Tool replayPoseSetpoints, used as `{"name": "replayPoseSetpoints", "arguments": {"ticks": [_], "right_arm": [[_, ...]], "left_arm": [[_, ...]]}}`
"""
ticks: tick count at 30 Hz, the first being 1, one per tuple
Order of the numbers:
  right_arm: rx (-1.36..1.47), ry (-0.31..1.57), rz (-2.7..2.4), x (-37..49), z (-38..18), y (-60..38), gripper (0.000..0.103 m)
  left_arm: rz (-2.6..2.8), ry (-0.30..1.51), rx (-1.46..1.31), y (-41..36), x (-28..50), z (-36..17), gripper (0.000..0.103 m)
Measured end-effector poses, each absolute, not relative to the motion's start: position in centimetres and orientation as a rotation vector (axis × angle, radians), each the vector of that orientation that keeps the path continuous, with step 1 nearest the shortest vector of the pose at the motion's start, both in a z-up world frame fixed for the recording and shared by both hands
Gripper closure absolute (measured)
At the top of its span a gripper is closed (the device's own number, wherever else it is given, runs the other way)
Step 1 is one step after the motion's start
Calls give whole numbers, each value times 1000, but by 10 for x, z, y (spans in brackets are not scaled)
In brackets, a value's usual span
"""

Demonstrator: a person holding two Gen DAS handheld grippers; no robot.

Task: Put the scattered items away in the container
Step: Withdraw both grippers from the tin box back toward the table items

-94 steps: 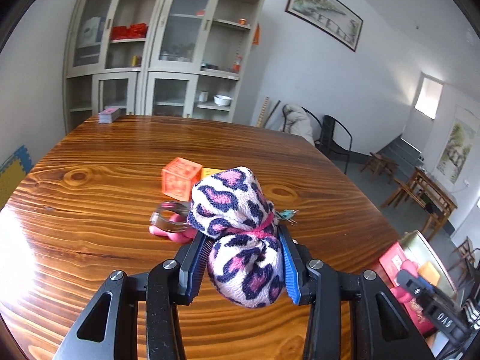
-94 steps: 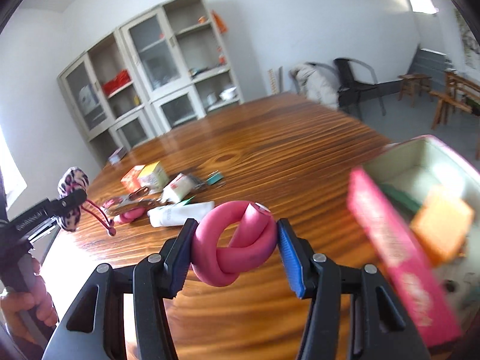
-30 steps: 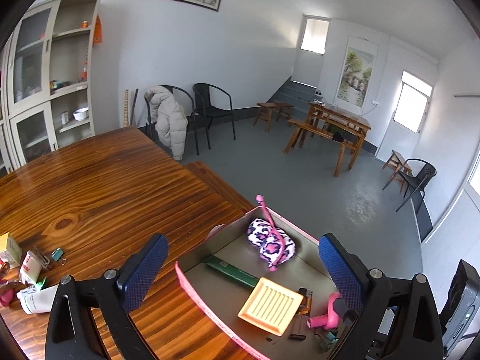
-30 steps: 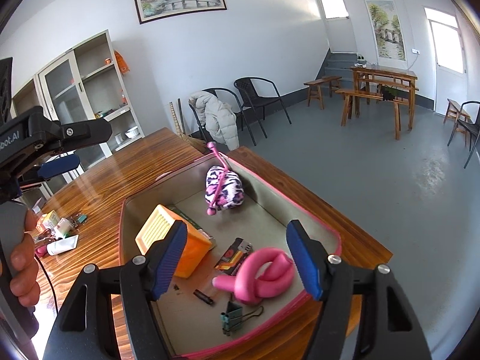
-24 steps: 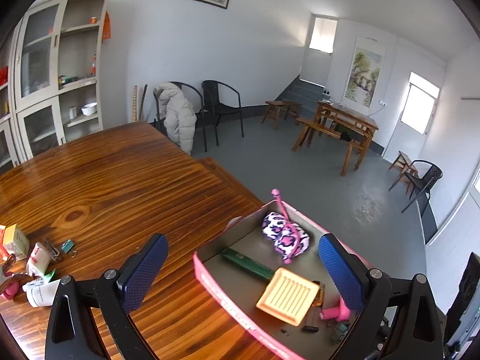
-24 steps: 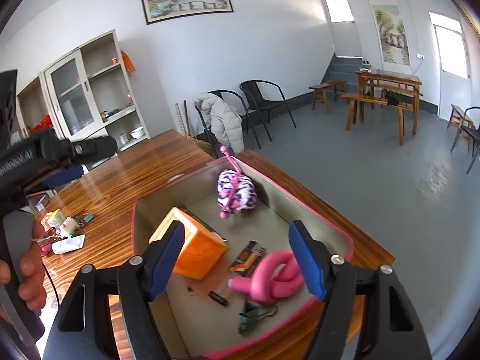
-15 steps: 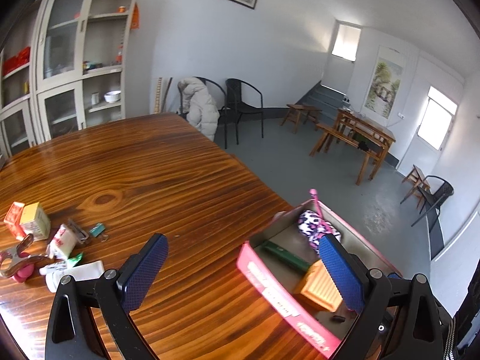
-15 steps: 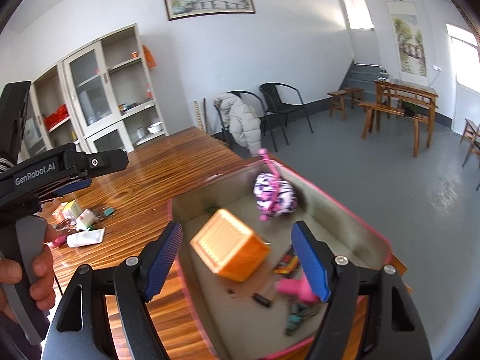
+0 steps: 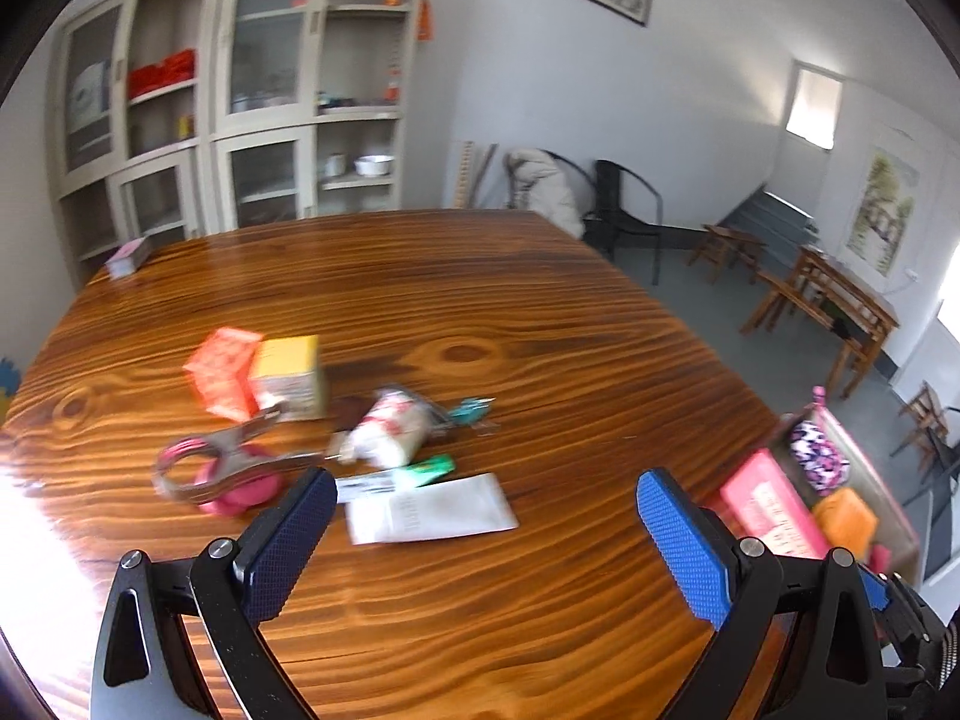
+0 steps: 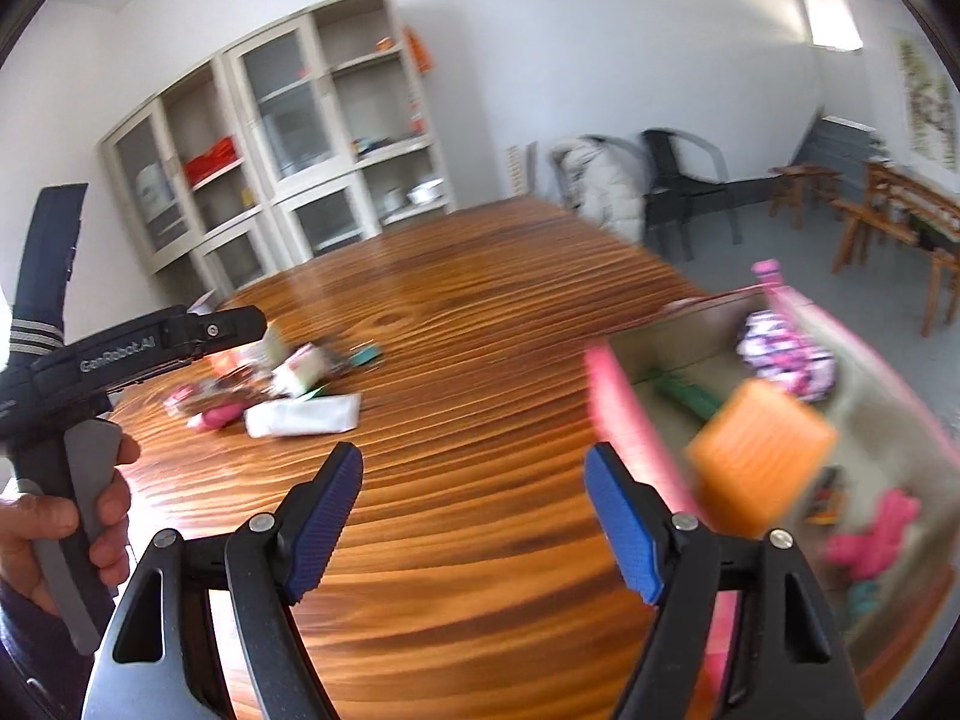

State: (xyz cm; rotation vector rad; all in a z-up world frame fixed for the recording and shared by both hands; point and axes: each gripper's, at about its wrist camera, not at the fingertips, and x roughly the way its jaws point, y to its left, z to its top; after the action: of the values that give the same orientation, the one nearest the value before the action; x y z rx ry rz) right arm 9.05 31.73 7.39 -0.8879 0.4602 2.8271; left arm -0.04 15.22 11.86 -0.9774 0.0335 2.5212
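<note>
Left wrist view first: the wooden table [image 9: 540,312] fills most of what I see, and my left gripper [image 9: 480,531] hangs above it with its blue pads spread wide and nothing between them. My right gripper [image 10: 474,516] is spread just as wide and just as empty, aimed at bare wood between the pile and the container [image 10: 606,396]. That pink-walled box sits at the table's far right corner, near the edge. I judge that to be the largest risk: a careless drop or a nudge against its wall could push it toward the floor.

Inside it I can make out the leopard-print pouch [image 10: 786,354], an orange block [image 10: 759,459] and a pink knotted piece [image 10: 873,540], though the right wrist view is blurred there.

What is left lies clustered well apart from the box: the white tube [image 9: 429,510], an orange box [image 9: 222,372] touching a yellow box [image 9: 288,375], a white packet [image 9: 390,429], the scissors [image 9: 222,459] over something pink, a green-tipped tube [image 9: 408,474] and a small teal clip [image 9: 471,411].

The pile is tight, so closing on one piece could drag its neighbour. The tube looks flat and slack and may slide out of my pads. The scissors could catch on what they overlap. The clip is small enough that I might simply miss it.
</note>
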Motion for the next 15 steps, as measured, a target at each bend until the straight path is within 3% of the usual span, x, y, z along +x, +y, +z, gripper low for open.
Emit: {"name": "replayPoseSetpoints", "arguments": {"ticks": [6,15], "right_arm": [[-1056,492,2908,50,61,276,23],[-1316,561,2950,-9,44,233,22]], "left_arm": [[2629,25,-1027,85,-14,102,1],[2706,-133,-1120,6,-35,85,1]]}}
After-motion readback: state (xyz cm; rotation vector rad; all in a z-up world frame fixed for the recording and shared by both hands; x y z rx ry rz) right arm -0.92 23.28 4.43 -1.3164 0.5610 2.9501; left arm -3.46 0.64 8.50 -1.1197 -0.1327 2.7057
